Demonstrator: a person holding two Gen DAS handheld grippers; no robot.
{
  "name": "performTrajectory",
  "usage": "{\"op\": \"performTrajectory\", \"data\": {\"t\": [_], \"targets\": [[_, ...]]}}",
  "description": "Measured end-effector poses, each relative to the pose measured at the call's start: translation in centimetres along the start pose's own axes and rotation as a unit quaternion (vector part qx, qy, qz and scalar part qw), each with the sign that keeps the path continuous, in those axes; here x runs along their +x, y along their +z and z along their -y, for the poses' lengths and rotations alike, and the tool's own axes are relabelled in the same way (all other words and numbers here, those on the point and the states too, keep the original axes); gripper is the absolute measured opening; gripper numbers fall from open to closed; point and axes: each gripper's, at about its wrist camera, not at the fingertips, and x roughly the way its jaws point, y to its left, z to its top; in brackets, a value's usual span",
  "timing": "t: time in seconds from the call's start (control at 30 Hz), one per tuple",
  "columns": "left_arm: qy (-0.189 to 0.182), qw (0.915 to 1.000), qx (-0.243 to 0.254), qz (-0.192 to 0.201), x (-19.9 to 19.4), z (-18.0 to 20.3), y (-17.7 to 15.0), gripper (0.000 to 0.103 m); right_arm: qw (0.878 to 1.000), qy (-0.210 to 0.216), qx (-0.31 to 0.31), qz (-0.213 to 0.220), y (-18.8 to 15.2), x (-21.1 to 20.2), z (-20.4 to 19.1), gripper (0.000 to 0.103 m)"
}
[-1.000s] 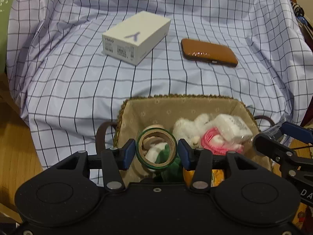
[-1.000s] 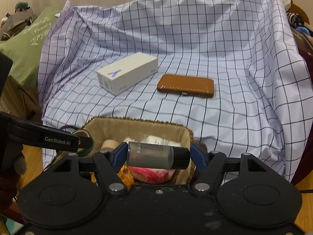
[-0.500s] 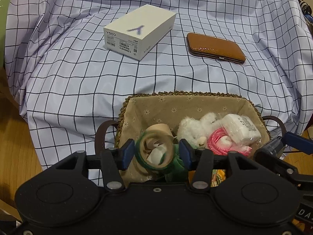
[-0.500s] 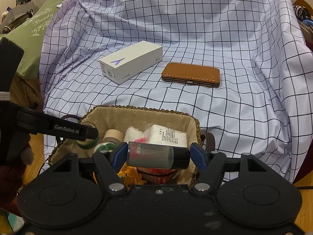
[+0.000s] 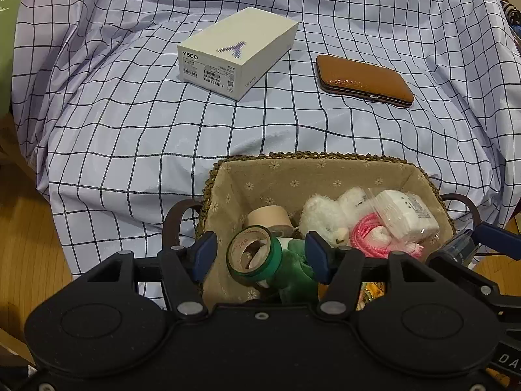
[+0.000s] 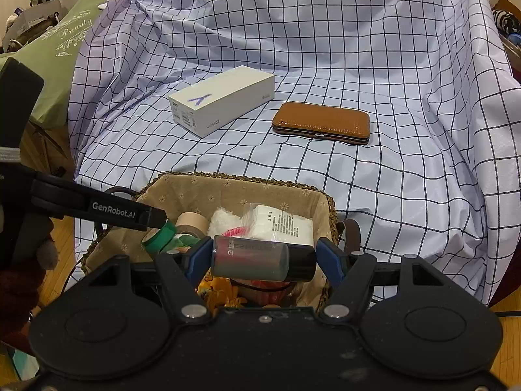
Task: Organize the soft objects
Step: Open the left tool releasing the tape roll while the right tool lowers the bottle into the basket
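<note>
Cloth: checked pale-blue sheet (image 5: 136, 137) draped over a raised piece of furniture whose kind I cannot tell; it carries everything below.
Basket: woven basket (image 5: 306, 158) with a flowered beige lining and dark loop handles, at the near edge of the cloth.
Box: white phone box (image 5: 237, 52) lying flat toward the far left part of the cloth, well apart from the basket.
Case: brown leather case (image 5: 363, 79) lying flat to the right of the box, apart from it.
Left gripper: left gripper (image 5: 260, 255) hangs over the near left part of the basket, its blue fingers (image 5: 203, 255) spreading apart; the tape roll sits between them with neither pad pressing on it.
Right gripper: right gripper (image 6: 262, 259) hangs over the near right part of the basket, fingers pinching the bottle end to end.
Packet: white tissue packet (image 5: 405, 213) in clear wrap at the right side of the basket.
Bear: white plush bear (image 5: 325, 220) in the middle of the basket, touching the packet.
Green toy: green plush (image 5: 294, 268) at the near side of the basket, under the tape roll.
Bottle: grey see-through bottle (image 6: 250, 259) with a black cap, lying crosswise in the right gripper.
Tape roll: green-edged tape roll (image 5: 252, 254) standing tilted on the green toy.
Beige roll: second, tan tape roll (image 5: 268, 216) just behind it.
Pink thing: pink knitted piece (image 5: 371, 236) beside the bear.
</note>
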Motion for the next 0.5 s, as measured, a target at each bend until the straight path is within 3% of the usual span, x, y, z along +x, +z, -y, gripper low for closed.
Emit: {"op": "performTrajectory", "data": {"t": [0.1, 0.5], "targets": [[0.000, 1.0000, 0.000, 0.002, -0.11, 0.04, -0.06, 0.061, 1.000, 0.002, 0.000, 0.001, -0.01, -0.06, -0.02, 0.069], [-0.001, 1.0000, -0.003, 0.002, -0.30, 0.01, -0.18, 0.062, 1.000, 0.010, -0.005, 0.002, -0.44, -0.58, -0.20, 0.069]]}}
